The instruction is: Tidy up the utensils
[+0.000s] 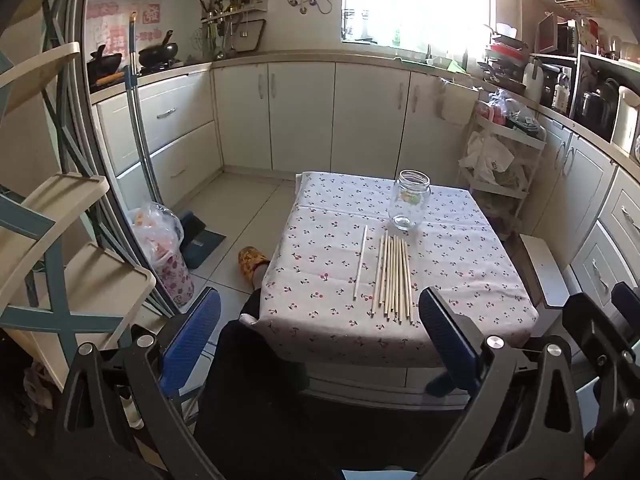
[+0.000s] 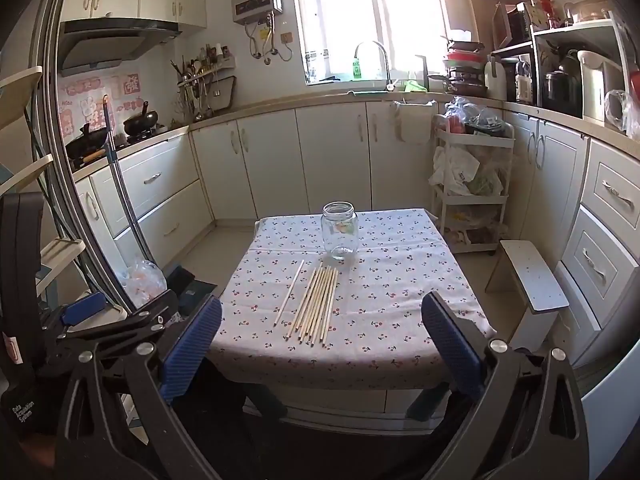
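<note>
Small table (image 2: 400,312) under a cherry-print cloth, kitchen cabinets on three sides. Glass jar (image 2: 339,236) upright toward the far half of the table, mouth open; something pale shows through the glass, too small to tell what. Bundle of wooden sticks (image 2: 316,304) lies flat just in front of the jar, ends pointing at the near edge and stopping short of it. Single white stick (image 2: 289,294) lies apart on their left. Cloth to the right of the sticks is bare out to the edge. Left gripper (image 1: 320,340) jaws spread wide, nothing between, held off the near-left corner. Right gripper (image 2: 322,344) likewise wide and holding nothing, short of the near edge. White stool (image 2: 532,280) stands close by the table's right side.
</note>
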Tool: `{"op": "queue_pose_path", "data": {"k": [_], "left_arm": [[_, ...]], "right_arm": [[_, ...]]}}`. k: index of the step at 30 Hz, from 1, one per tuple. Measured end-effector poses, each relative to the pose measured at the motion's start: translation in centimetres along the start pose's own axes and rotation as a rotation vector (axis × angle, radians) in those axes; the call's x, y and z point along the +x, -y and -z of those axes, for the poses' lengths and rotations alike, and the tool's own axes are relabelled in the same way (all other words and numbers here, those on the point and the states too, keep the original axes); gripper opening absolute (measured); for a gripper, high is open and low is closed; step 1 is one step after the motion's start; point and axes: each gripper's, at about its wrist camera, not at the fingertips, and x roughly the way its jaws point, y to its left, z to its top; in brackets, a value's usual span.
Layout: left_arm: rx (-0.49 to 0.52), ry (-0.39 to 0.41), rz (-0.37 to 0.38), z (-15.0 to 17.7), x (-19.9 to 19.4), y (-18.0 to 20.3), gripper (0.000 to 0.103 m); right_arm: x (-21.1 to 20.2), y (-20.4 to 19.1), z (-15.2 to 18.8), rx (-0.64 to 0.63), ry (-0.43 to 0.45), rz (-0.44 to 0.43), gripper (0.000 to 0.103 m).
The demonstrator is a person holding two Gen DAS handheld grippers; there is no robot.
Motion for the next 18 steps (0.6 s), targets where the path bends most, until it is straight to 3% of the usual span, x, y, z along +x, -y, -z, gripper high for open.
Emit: {"op": "queue_pose_path", "data": {"k": [18], "left_arm": [[-0.005,0.001,-0.006,-0.18,0.82,-0.19,0.095]], "right_arm": [[-0.34,-0.43,0.11,-0.014,0.015,-0.007,0.096]]}}
